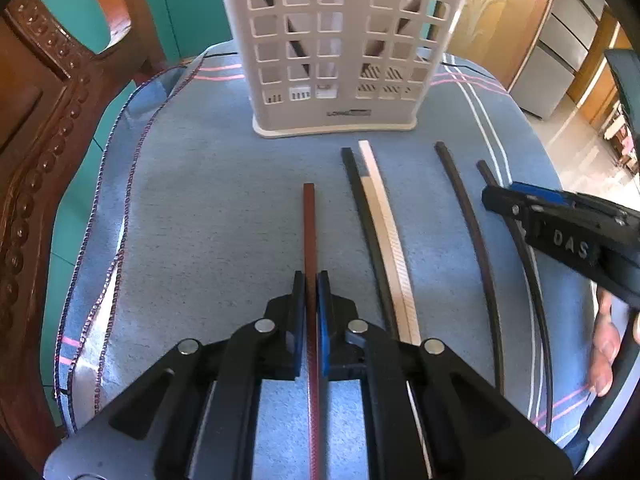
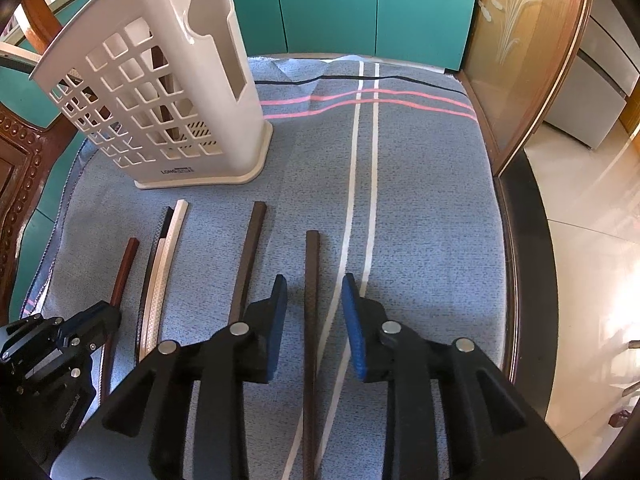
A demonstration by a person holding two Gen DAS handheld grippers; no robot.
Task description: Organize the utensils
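My left gripper (image 1: 311,280) is shut on a red-brown chopstick (image 1: 309,224) that lies lengthwise on the blue cloth (image 1: 208,208). My right gripper (image 2: 314,284) is open, and a dark brown chopstick (image 2: 312,256) lies between its blue pads untouched. A black chopstick (image 1: 358,196), a cream chopstick (image 1: 380,208) and another dark chopstick (image 1: 464,208) lie side by side between the two grippers. The white slotted utensil holder (image 1: 332,40) stands upright at the far side of the cloth, with a few dark sticks inside it.
A carved wooden chair (image 1: 36,128) stands close on the left. Teal cabinet doors (image 2: 360,4) are behind the table, and a wooden door with frosted glass (image 2: 516,60) is at the right. The cloth-covered table rim (image 2: 516,280) curves along the right. A person's fingers (image 1: 604,344) hold the right gripper.
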